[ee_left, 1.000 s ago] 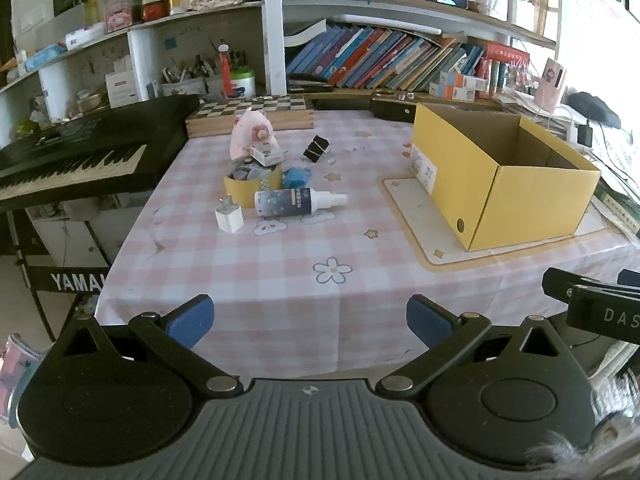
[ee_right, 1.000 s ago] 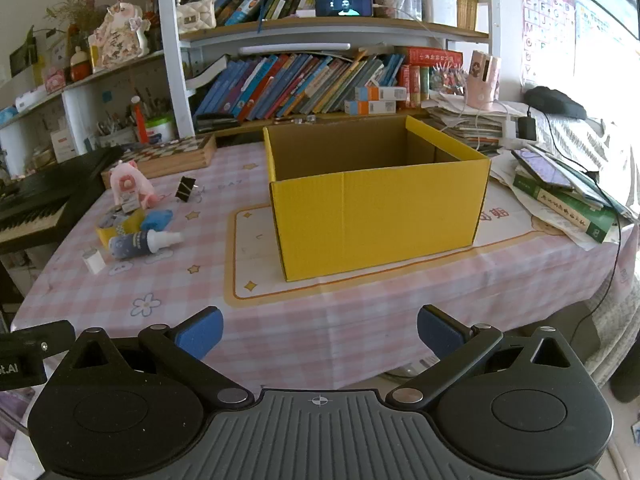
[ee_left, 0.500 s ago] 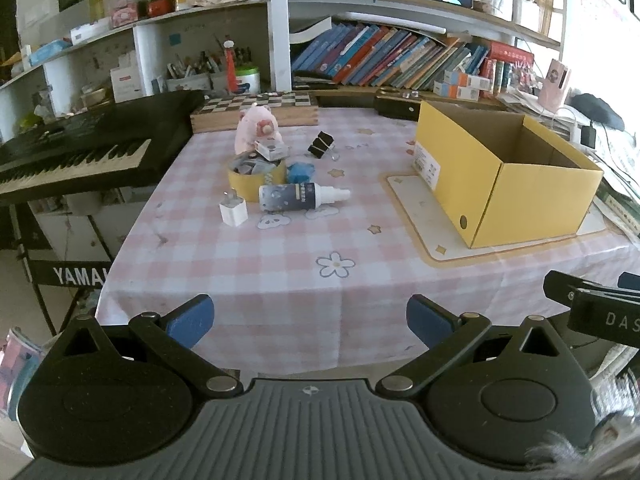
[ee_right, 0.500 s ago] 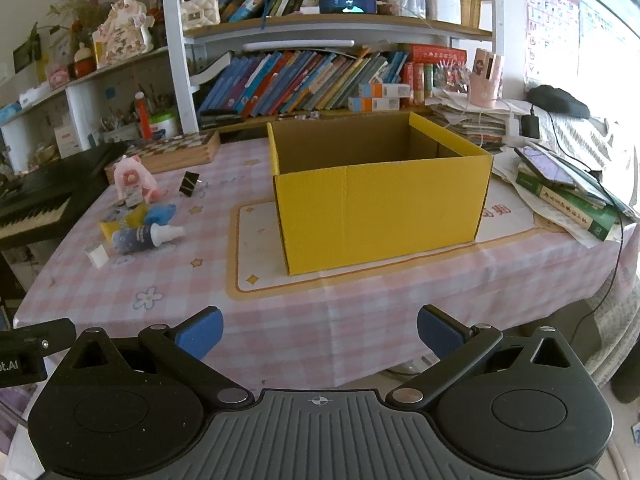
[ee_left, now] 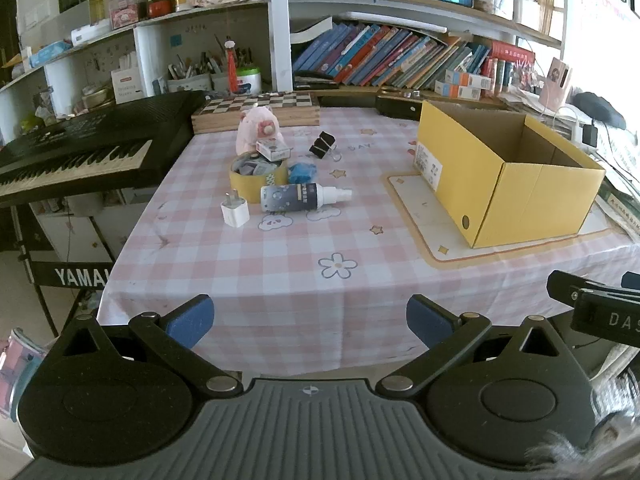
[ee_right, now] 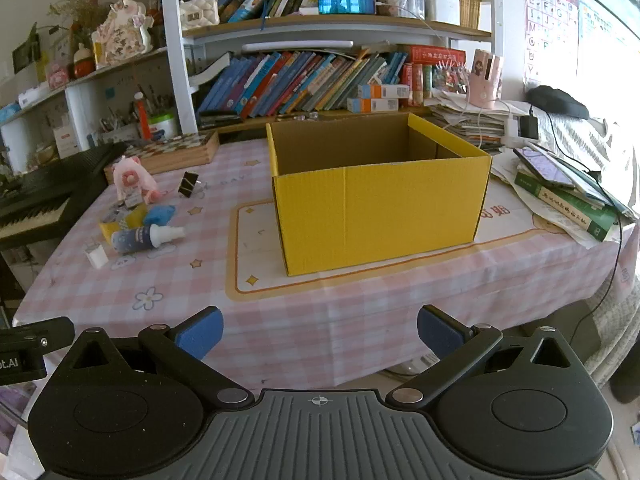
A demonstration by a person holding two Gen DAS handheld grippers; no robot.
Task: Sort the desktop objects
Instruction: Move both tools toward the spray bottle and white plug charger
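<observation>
An open yellow cardboard box [ee_left: 508,172] stands on the right of the pink checked table; it also shows in the right wrist view [ee_right: 380,208]. A cluster lies at the left: a spray bottle [ee_left: 298,197] on its side, a white charger plug [ee_left: 235,210], a yellow round tin [ee_left: 258,176] of small items, a blue object [ee_left: 303,172], a pink plush toy [ee_left: 256,128] and a black binder clip [ee_left: 323,145]. My left gripper [ee_left: 310,320] and right gripper [ee_right: 320,330] are both open and empty, held off the table's near edge.
A black keyboard [ee_left: 80,156] stands left of the table. A chessboard box [ee_left: 256,110] lies at the back edge. Bookshelves [ee_left: 400,60] rise behind. Stacked books and papers [ee_right: 568,196] with cables lie right of the box.
Both grippers have drawn back and risen slightly from the table, so the objects look a little farther. Nothing on the table has moved.
</observation>
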